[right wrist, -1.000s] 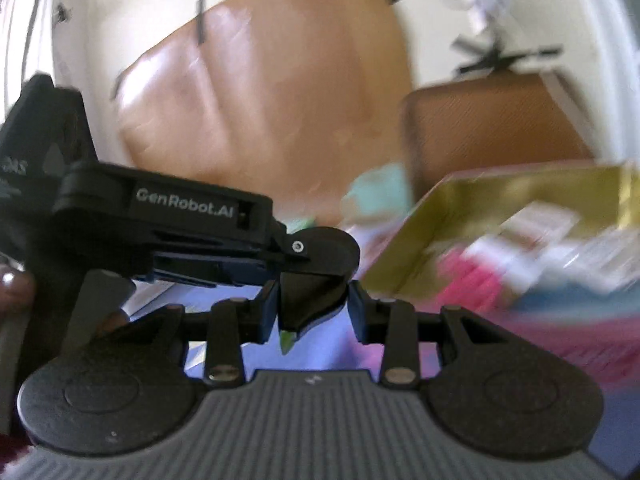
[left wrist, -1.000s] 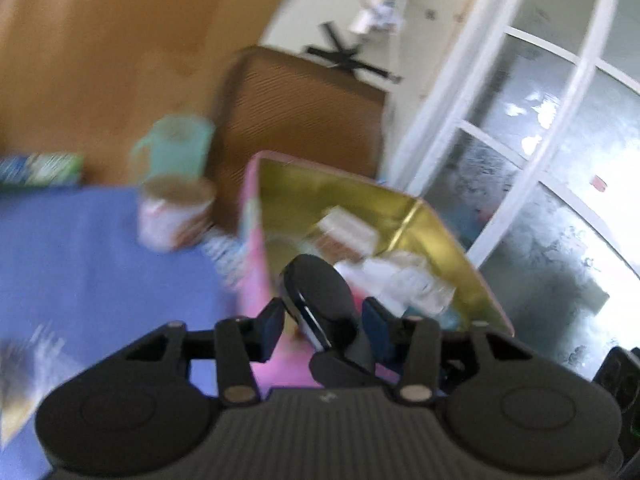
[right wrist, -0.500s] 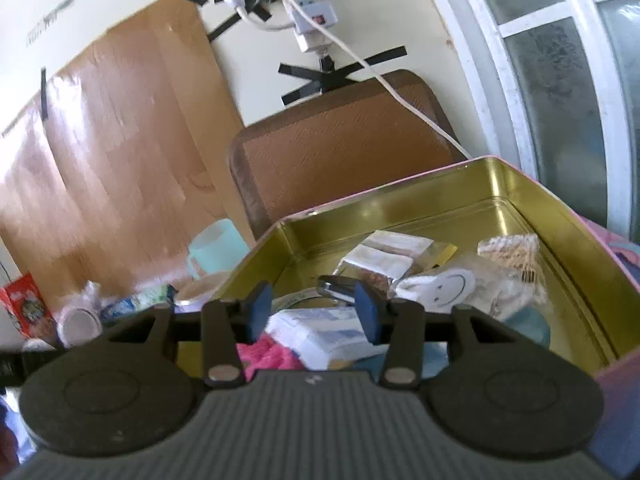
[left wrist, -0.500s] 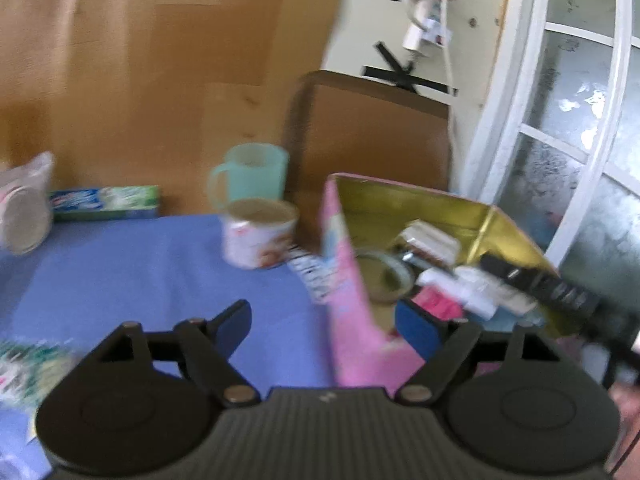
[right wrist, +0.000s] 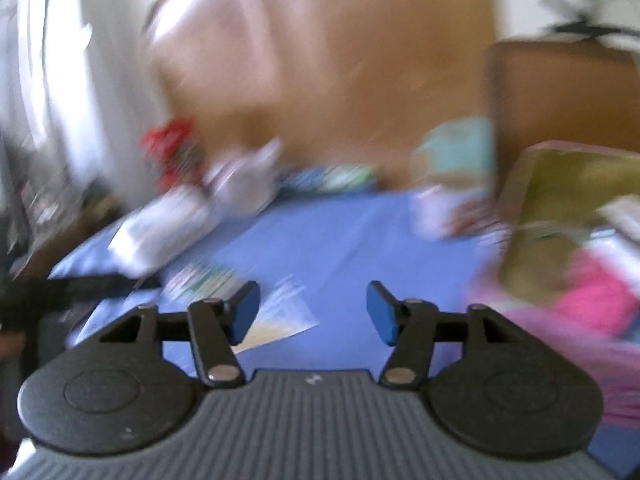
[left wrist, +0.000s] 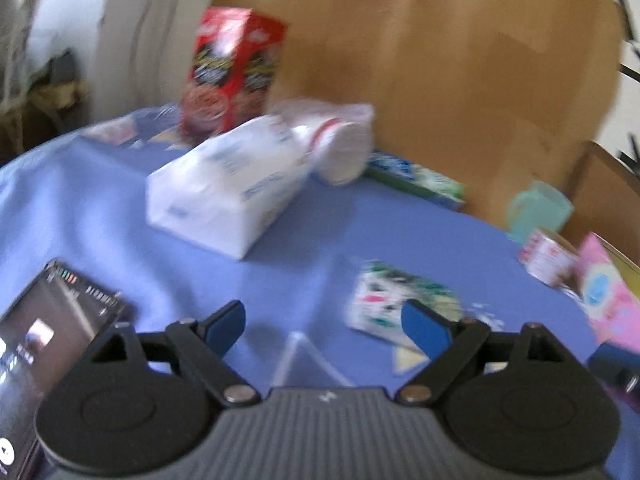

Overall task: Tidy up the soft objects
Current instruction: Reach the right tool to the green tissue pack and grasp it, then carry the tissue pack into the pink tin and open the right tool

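Observation:
My left gripper [left wrist: 323, 322] is open and empty above the blue tablecloth [left wrist: 304, 240]. A white tissue pack [left wrist: 228, 184] lies ahead of it to the left, and a small green-and-white packet [left wrist: 396, 300] lies just beyond its right finger. My right gripper [right wrist: 313, 312] is open and empty, low over the cloth. The pink tin [right wrist: 516, 184] with a gold inside stands to its right, holding a pink soft item [right wrist: 596, 296] and other packets. The tin's corner shows at the right edge of the left wrist view [left wrist: 608, 292]. The right view is blurred.
A red box [left wrist: 232, 76], a bagged white roll [left wrist: 340, 144], a toothpaste box [left wrist: 416, 180], a teal cup [left wrist: 540, 208] and a small printed cup [left wrist: 548, 256] stand along the back. A phone [left wrist: 44, 344] lies at the left. A paper sheet [right wrist: 276, 316] lies near my right gripper.
Both grippers let go of the black object and opened. Both have swung left, away from the tin and towards the tissue pack and packet.

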The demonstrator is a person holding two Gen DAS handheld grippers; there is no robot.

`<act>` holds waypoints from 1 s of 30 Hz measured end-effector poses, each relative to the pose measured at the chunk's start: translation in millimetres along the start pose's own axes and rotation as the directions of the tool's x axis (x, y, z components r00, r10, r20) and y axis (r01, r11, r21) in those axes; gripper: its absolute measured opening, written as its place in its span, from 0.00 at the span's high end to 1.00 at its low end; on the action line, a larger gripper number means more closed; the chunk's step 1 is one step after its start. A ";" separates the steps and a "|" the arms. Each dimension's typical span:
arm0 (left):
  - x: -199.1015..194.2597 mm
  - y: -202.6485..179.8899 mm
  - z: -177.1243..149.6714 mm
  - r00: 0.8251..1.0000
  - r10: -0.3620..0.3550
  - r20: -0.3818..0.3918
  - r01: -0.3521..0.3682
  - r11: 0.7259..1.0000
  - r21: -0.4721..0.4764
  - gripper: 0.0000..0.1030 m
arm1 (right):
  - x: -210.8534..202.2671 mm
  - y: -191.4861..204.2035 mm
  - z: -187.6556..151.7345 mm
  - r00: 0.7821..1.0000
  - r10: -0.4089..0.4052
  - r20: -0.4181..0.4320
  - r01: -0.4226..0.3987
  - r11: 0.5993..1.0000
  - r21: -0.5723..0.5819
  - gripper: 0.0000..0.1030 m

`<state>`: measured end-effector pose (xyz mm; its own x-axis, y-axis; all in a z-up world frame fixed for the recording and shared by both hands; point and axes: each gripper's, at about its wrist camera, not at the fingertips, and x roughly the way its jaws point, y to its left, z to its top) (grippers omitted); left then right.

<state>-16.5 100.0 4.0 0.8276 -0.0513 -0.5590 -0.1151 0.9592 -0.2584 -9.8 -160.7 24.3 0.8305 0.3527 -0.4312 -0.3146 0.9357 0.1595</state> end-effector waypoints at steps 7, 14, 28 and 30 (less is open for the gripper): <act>4.1 11.1 -3.8 0.996 -0.073 0.048 0.075 0.996 -0.038 0.09 | 65.8 52.2 9.0 0.993 0.062 -0.103 -0.082 0.975 -0.204 0.20; 4.4 22.0 -6.7 0.992 -0.105 0.069 0.113 0.986 -0.122 0.07 | 120.8 57.7 18.8 0.988 0.057 -0.142 -0.105 0.927 -0.361 0.10; 7.5 -16.8 -11.3 0.994 -0.107 -0.001 0.107 0.993 0.056 0.08 | -4.5 -0.7 -37.9 0.994 -0.093 -0.065 0.091 0.995 -0.042 0.37; 5.5 -36.6 -17.4 0.974 -0.219 -0.064 0.223 0.972 0.068 0.08 | -26.4 -10.9 -49.6 0.988 -0.142 -0.055 0.142 0.990 -0.010 0.35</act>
<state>-17.3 59.7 -3.3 0.7957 -0.2777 -0.5382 0.1102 0.9403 -0.3221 -51.1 -180.3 -10.1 0.8403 0.2153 -0.4975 -0.1983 0.9762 0.0877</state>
